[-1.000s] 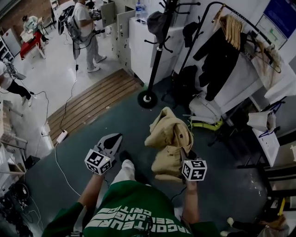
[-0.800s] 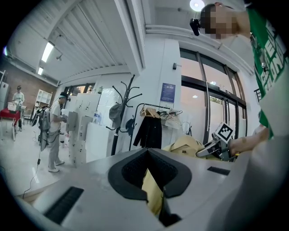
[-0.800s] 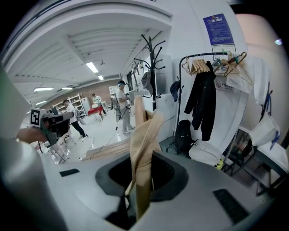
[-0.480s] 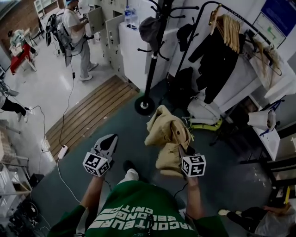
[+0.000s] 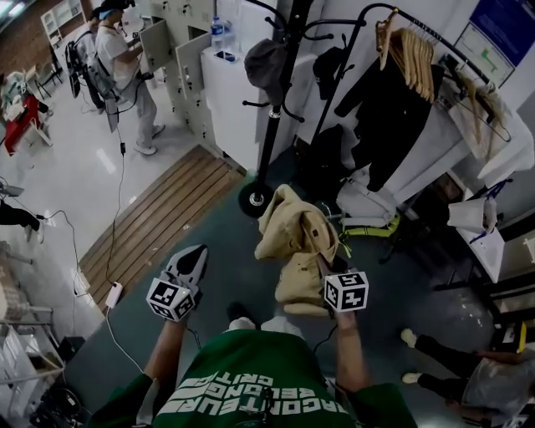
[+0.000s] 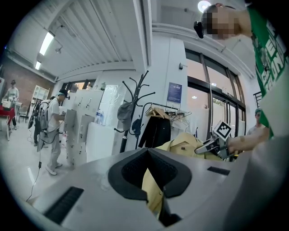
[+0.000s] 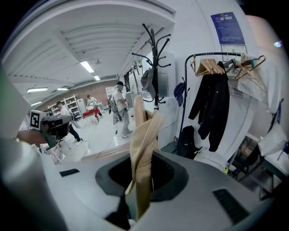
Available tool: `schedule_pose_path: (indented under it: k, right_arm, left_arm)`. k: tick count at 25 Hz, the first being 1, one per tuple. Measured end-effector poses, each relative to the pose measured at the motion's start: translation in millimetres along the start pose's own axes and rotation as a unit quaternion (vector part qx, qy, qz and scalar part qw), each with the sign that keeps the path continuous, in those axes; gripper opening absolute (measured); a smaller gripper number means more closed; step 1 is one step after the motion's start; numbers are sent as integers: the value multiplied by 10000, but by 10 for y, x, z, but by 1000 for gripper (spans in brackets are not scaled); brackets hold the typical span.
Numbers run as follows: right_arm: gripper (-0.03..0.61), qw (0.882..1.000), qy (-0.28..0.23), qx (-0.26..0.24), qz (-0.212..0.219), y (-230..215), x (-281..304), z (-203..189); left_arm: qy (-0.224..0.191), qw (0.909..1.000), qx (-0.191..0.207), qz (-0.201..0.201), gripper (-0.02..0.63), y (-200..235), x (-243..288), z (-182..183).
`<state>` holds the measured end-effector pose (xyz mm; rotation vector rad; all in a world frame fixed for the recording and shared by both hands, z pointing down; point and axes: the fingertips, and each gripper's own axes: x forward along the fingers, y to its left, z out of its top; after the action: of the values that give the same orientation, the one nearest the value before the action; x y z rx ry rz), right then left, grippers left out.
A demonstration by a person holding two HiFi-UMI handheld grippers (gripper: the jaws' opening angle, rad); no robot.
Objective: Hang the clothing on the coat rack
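The right gripper (image 5: 324, 266) clamps a fold of the tan jacket (image 5: 292, 238), which bunches just ahead of it. The left gripper (image 5: 199, 251) is closed and empty, well apart from the jacket.

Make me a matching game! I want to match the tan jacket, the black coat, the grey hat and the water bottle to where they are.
Things:
1. tan jacket
2. black coat
3. grey hat
4. water bottle

Places:
A. on a wooden hanger on the clothes rail
B. on top of the white cabinet
C. pinched in the right gripper
D. on a hook of the coat rack

Right pairs: 1-C, 2-A, 3-D, 4-B.
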<state>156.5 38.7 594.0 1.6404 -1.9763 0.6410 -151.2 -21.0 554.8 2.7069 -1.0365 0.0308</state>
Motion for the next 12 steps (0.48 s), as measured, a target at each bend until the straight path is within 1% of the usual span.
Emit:
schedule_pose_path:
  k: [6,12]
  right_arm:
    - [78,9999,-39,-20,100,-9,324,262]
    - [78,9991,-13,-234,363,-85,668,502]
  left_arm:
    - [53,10000,62,-13,5,215,196,72]
    - [-40,9996,141,240,5,437,419,158]
